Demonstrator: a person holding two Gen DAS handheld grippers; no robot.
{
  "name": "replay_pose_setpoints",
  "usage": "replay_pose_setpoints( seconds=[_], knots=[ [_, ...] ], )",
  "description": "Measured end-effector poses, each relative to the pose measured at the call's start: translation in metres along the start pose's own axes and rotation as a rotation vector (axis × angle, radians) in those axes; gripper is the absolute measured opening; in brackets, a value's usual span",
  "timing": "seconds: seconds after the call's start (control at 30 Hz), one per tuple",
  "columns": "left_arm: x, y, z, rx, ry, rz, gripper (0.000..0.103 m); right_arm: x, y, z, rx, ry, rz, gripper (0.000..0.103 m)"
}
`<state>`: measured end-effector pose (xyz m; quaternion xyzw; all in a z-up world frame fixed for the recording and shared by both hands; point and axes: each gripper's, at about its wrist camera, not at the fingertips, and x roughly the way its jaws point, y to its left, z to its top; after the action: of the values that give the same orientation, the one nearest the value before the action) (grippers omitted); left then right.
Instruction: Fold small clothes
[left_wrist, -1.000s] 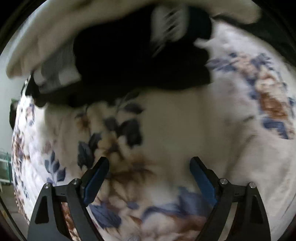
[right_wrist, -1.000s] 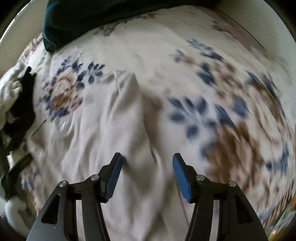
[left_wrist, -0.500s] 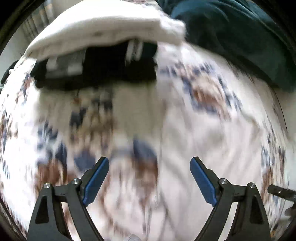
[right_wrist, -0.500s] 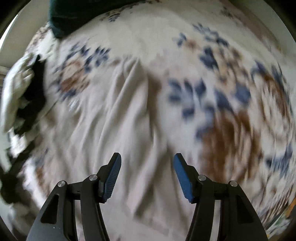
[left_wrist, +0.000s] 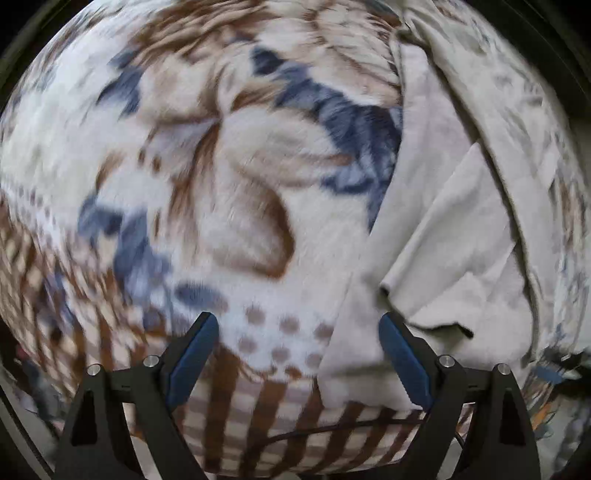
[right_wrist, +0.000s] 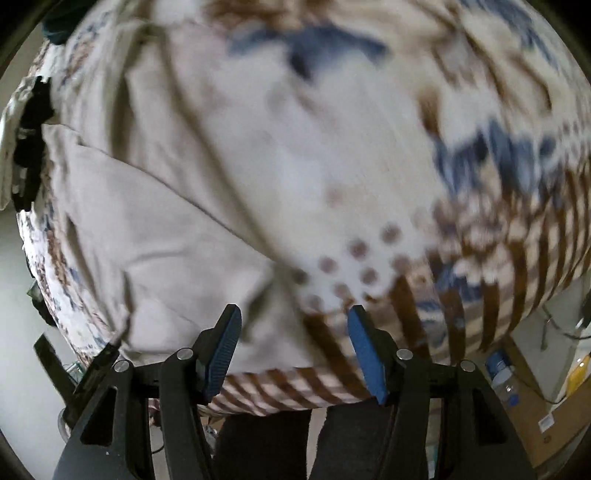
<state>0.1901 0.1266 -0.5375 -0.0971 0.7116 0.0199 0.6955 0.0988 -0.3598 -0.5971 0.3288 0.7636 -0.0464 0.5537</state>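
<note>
Closest to the left wrist camera, the left gripper (left_wrist: 297, 354) hangs with its blue pads spread wide and nothing between them, over the dotted, brown-striped hem of a floral fleece blanket (left_wrist: 229, 177). A second ago that camera looked at a dark folded pile and floral pattern; now both views have swept to the blanket's near edge, where the beige garment (left_wrist: 436, 236) lies rumpled at about three o'clock, one flap turned over, its lower edge just inside the right-hand pad. The right gripper (right_wrist: 293, 350) is spread too, less widely, empty, its jaws having just opened a little further; the garment (right_wrist: 155, 236) fills nine to eleven o'clock in its view, near corner just under the left pad. Judging by this, both hands are lining up to take that hem for a first fold.

Farther off at four o'clock are cardboard boxes (right_wrist: 532, 417); a white label shows, its writing too small to read.
</note>
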Motion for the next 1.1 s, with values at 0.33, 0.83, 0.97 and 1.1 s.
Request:
replay_pose_setpoints(
  seconds=[0.33, 0.83, 0.97, 1.1],
  knots=[
    [-0.011, 0.001, -0.034, 0.082, -0.096, -0.15, 0.002, 0.034, 0.004, -0.022, -0.13, 0.007, 0.117, 0.008],
    [-0.013, 0.066, -0.05, -0.116, -0.036, -0.423, 0.052, 0.008, -0.019, -0.008, -0.113, 0.046, 0.172, 0.054],
    [0.003, 0.044, -0.055, -0.038, 0.027, -0.441, 0.053, 0.022, -0.021, -0.005, -0.12, 0.065, 0.173, 0.054],
    [0.005, 0.019, -0.055, 0.065, -0.016, -0.336, 0.005, 0.036, -0.014, -0.004, -0.124, 0.056, 0.174, 0.054]
  ],
)
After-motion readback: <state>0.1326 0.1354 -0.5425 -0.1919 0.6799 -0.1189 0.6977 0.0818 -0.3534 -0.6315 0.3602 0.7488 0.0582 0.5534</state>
